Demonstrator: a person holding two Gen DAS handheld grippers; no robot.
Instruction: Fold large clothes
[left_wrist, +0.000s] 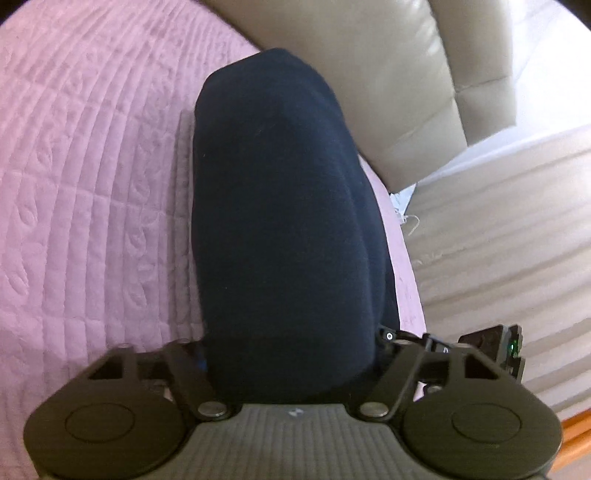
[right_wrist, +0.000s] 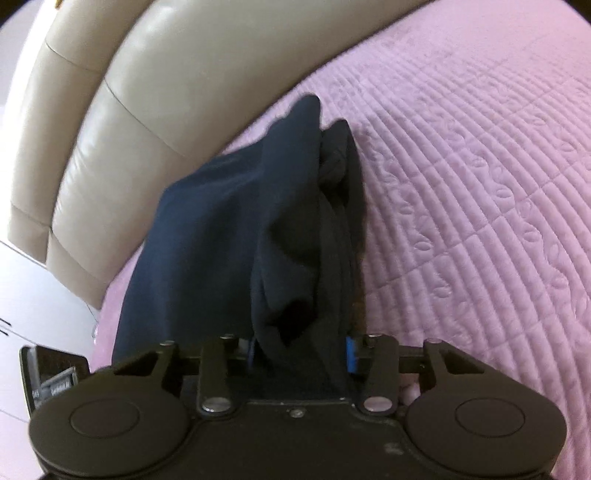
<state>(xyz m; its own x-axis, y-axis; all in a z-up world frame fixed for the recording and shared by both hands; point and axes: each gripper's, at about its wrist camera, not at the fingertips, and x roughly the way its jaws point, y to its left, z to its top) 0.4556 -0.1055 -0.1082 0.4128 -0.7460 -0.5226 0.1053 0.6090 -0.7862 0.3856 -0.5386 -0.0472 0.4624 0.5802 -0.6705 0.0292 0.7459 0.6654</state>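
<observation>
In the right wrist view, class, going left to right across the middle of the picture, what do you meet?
Beige padded headboard → dark navy garment → pink quilted bedspread.

Dark navy garment (right_wrist: 229, 229), bunched in thick folds, apparently partly folded, on the pink quilted bedspread (right_wrist: 480, 184)

garment (left_wrist: 284, 206): plain dark navy | bedspread (left_wrist: 92, 184): pink, quilted in stitched lines with leaf motifs | headboard (left_wrist: 369, 74): glossy beige, seamed panels | my fingers (right_wrist: 352, 350): blue pads, black frame | floor (left_wrist: 498, 240): pale wood grain
</observation>
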